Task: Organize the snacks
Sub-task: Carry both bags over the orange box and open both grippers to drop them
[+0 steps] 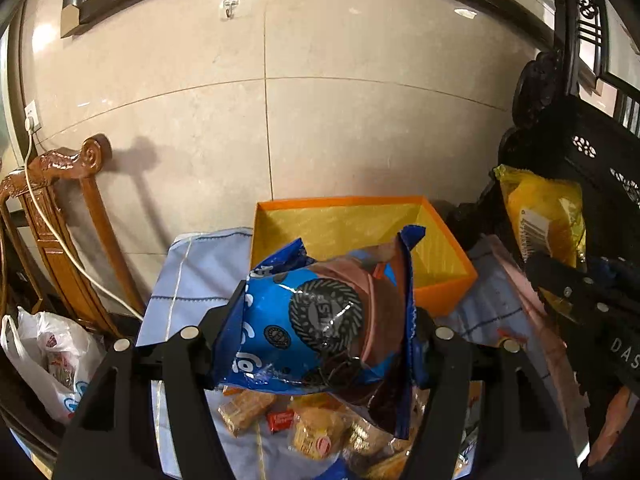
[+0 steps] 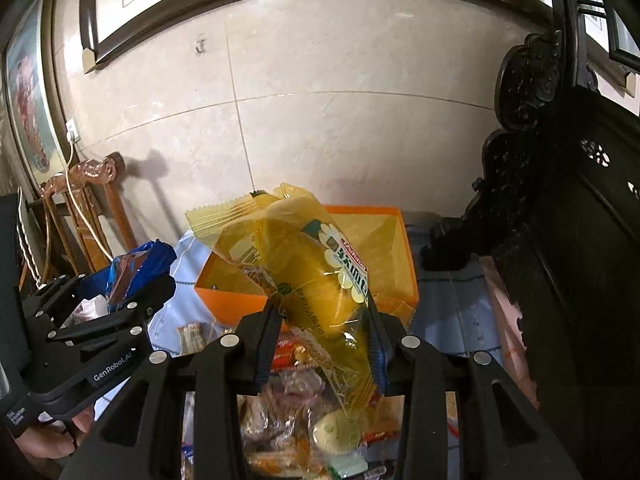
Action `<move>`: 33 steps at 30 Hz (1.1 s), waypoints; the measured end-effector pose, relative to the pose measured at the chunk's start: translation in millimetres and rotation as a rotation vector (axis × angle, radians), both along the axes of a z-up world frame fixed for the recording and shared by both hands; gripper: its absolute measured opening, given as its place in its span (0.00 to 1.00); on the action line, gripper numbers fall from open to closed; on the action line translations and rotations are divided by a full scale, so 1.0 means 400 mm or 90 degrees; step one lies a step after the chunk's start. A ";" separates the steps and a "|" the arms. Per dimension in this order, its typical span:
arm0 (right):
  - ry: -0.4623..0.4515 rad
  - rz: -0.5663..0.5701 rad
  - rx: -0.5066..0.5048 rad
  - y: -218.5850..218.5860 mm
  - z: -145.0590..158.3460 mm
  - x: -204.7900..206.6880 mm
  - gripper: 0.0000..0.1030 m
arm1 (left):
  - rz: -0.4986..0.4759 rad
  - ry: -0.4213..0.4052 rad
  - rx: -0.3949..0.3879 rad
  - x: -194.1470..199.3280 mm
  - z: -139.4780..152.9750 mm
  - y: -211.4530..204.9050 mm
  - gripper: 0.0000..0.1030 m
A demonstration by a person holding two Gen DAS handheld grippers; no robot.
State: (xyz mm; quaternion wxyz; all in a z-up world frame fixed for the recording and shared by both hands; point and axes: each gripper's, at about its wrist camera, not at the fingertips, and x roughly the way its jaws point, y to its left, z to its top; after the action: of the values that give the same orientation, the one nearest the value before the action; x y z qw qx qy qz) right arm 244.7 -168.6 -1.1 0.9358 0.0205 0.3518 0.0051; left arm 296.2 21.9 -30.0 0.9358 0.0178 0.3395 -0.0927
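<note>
Black plastic jaws of the left gripper (image 1: 320, 344) clamped on a blue cookie bag (image 1: 320, 320), sandwich-cookie print facing the lens, bag held clear above the table

Right gripper (image 2: 324, 328) likewise clenched, pinching a yellow cake packet (image 2: 316, 268) near its lower end; the packet stands up tilted, crimped top seam leaning left. In the left wrist view the same packet shows at the right edge, well apart from the blue bag

Below both grippers: a loose snack pile (image 2: 304, 432) of small wrapped biscuits and sweets, lying on a pale blue tablecloth (image 1: 192, 272)

Beyond the pile, an orange box (image 1: 444, 292) with a yellow lining, open, nothing visible inside. It sits on the cloth near the tiled wall (image 1: 360, 120)

Outward: a carved wooden chair (image 1: 68, 208) at left with a white cable draped over it, a white plastic bag (image 1: 44, 360) below it, dark carved furniture (image 2: 560, 200) at right

Step in hand, as judged: both picks made, both items lifted off the pile, carry to the box about to begin. No snack in the box yet, so the task looks early

Next move calls for bringing each packet forward over the box rim and letting go one at a time, so the two grippers do not crowd the opening. Both wrappers are slippery film; the tall yellow packet may swing or catch on the near wall
</note>
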 end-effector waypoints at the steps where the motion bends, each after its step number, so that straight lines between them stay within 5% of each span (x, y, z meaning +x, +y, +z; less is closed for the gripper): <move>1: -0.002 -0.002 0.001 -0.009 0.005 0.020 0.37 | -0.001 -0.001 -0.001 0.013 0.005 -0.006 0.62; 10: -0.005 -0.018 0.009 -0.074 0.018 0.228 0.37 | -0.002 -0.019 0.010 0.209 0.018 -0.074 0.63; 12: -0.001 -0.006 0.019 -0.088 0.008 0.290 0.40 | -0.010 -0.023 0.008 0.277 0.001 -0.097 0.75; 14: 0.035 -0.003 0.010 -0.103 -0.037 0.377 0.73 | -0.022 -0.017 0.012 0.340 -0.034 -0.121 0.96; 18: 0.057 -0.022 -0.005 -0.136 -0.088 0.415 0.77 | -0.022 0.023 0.037 0.413 -0.108 -0.141 0.96; 27: 0.083 -0.059 0.010 -0.192 -0.189 0.216 0.77 | -0.016 0.046 0.032 0.264 -0.182 -0.029 0.96; 33: 0.195 -0.045 0.032 -0.147 -0.347 0.048 0.77 | -0.051 0.082 0.075 0.047 -0.272 0.031 0.96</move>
State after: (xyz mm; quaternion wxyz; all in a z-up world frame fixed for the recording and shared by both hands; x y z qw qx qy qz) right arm 264.0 -227.3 -139.8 0.8702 0.0567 0.4890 -0.0222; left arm 315.0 34.2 -138.7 0.9048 0.0803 0.4032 -0.1109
